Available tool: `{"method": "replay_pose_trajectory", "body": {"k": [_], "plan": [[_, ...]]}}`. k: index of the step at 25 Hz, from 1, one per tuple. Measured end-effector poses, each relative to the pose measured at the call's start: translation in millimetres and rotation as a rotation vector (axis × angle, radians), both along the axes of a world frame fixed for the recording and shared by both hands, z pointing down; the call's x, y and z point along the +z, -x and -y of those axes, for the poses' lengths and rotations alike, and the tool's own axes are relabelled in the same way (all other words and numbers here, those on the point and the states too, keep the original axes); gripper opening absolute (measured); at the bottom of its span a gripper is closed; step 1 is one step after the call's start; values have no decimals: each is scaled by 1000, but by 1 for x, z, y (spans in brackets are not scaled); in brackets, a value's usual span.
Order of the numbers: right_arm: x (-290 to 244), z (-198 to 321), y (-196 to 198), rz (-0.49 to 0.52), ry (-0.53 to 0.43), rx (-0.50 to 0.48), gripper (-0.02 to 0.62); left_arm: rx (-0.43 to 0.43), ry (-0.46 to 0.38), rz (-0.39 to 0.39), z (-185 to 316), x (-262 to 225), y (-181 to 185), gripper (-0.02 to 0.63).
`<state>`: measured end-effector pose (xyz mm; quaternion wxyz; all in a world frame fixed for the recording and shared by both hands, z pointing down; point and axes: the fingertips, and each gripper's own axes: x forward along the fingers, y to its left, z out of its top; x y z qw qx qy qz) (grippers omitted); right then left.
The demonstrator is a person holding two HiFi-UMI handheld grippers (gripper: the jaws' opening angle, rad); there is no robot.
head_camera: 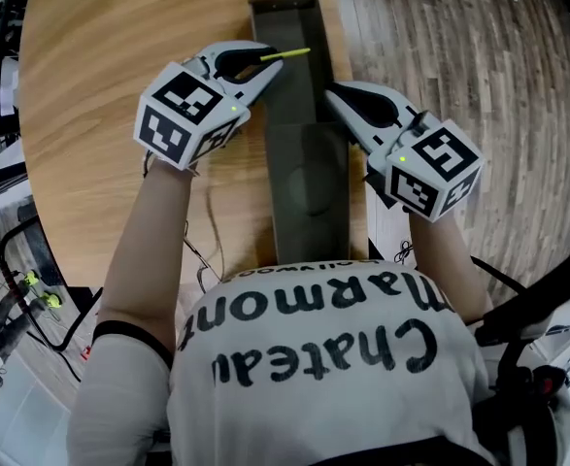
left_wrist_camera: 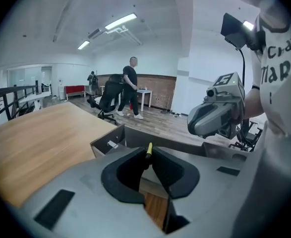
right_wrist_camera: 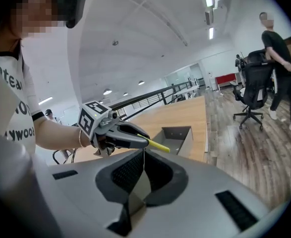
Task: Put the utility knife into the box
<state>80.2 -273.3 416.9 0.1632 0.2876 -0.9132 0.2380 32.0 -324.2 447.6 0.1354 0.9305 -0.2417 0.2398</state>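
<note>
A long, narrow grey box (head_camera: 294, 27) lies open on the round wooden table (head_camera: 119, 47). My left gripper (head_camera: 273, 61) hovers over the box's left wall, shut on a thin yellow utility knife (head_camera: 286, 54) whose tip points right across the opening. In the left gripper view the knife (left_wrist_camera: 148, 149) sticks up between the closed jaws. My right gripper (head_camera: 331, 93) is at the box's right wall, its jaws shut on that wall's thin grey edge (right_wrist_camera: 138, 181). From the right gripper view I see the left gripper (right_wrist_camera: 116, 134), the knife (right_wrist_camera: 158, 145) and the box's far end (right_wrist_camera: 177, 134).
The table's right edge (head_camera: 348, 47) runs close beside the box, with wood-plank floor (head_camera: 459, 56) beyond it. A grey lid panel (head_camera: 309, 183) covers the box's near half. Cables (head_camera: 207, 250) hang by the table's near edge. A person (left_wrist_camera: 130, 86) and office chairs (right_wrist_camera: 254, 90) stand far off.
</note>
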Motion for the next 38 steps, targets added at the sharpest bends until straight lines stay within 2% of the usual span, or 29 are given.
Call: {"method": "replay_pose_trajectory", "body": {"k": [4,8,16,21,32,38], "plan": [[3,9,-8,57,31,43,11,15,38,26,7,16,-4,49],[9,11,-16,61,42,56,11,27,45,55,9,28,-11,49],[15,13,-21,55,44,61,11,104,-75,174,19,38,-21,49],[17,10,-23,51,51,60,11,120,-146,233,17,42,-25,49],[17,7,-22,51,56,63,11,178,-158,264,11,43,-28,56],[15,10,-24,60,52,72,11,177,-150,291,11,47,-27,64]]}}
